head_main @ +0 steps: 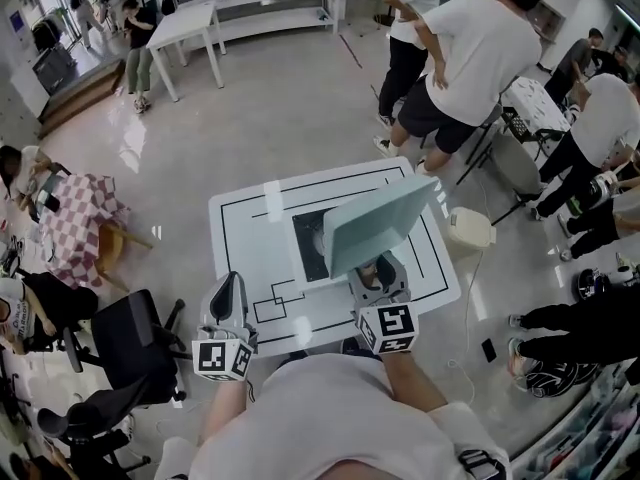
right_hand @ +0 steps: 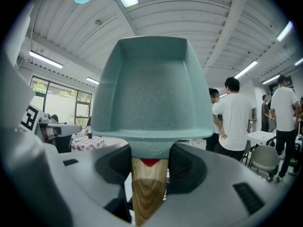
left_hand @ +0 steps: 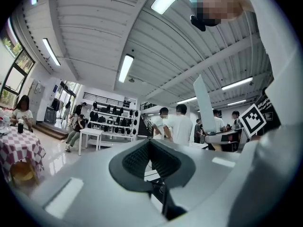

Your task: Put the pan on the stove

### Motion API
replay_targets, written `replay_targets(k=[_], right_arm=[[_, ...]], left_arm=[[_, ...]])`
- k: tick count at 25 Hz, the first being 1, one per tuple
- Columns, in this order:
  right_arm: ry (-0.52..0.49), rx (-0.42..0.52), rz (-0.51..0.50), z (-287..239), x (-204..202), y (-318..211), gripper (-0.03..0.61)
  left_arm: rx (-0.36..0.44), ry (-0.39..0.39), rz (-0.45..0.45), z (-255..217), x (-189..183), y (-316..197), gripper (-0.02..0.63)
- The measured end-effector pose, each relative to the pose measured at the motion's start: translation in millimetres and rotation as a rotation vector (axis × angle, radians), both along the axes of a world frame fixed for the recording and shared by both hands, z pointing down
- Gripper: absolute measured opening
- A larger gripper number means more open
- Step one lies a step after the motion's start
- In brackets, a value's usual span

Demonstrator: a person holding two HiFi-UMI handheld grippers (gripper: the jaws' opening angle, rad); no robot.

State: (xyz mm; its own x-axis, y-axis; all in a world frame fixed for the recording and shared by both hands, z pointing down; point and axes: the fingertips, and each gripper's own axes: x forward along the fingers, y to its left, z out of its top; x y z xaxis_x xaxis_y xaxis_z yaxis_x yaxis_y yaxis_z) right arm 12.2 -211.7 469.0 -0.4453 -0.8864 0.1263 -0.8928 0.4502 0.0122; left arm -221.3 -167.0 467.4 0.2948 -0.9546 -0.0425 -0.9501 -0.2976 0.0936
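Holds the left tongs [head_main: 231,283] shut and empty over the near left part of the white table [head_main: 240,230]. Just to the right, clamps the right tongs [right_hand: 149,162] on the wooden handle [right_hand: 147,190] of the teal pan [right_hand: 151,93]. Carries the pan tilted up, above what looks like a dark stove [head_main: 308,256] at the table's middle, seemingly not touching. Farther right, faces standing people [head_main: 470,58].

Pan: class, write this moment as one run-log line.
pan: tilted, held over stove, not set down | right gripper: shut on pan | left gripper: empty, fingers together
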Motion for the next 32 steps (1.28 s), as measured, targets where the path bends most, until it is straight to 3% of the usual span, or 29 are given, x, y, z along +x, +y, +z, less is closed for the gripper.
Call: replay_targets(k=[12,23,32], right_arm=[[0.059,-0.193,-0.022,65.6,2.2,-29.7,0.195],[0.172,-0.603,0.023,189.2,6.5,-38.7,0.195],[0.268,-0.830,0.024,243.3,1.8,-40.8,0.195]], left_arm=[[-0.050,0.007,-0.014,21.3,1.4,-17.5,0.009],[-0.116,0.017,0.000,47.8,1.8,-16.2,0.009],[-0.161,0.032,0.015,63.4,1.0,-19.0,0.009]])
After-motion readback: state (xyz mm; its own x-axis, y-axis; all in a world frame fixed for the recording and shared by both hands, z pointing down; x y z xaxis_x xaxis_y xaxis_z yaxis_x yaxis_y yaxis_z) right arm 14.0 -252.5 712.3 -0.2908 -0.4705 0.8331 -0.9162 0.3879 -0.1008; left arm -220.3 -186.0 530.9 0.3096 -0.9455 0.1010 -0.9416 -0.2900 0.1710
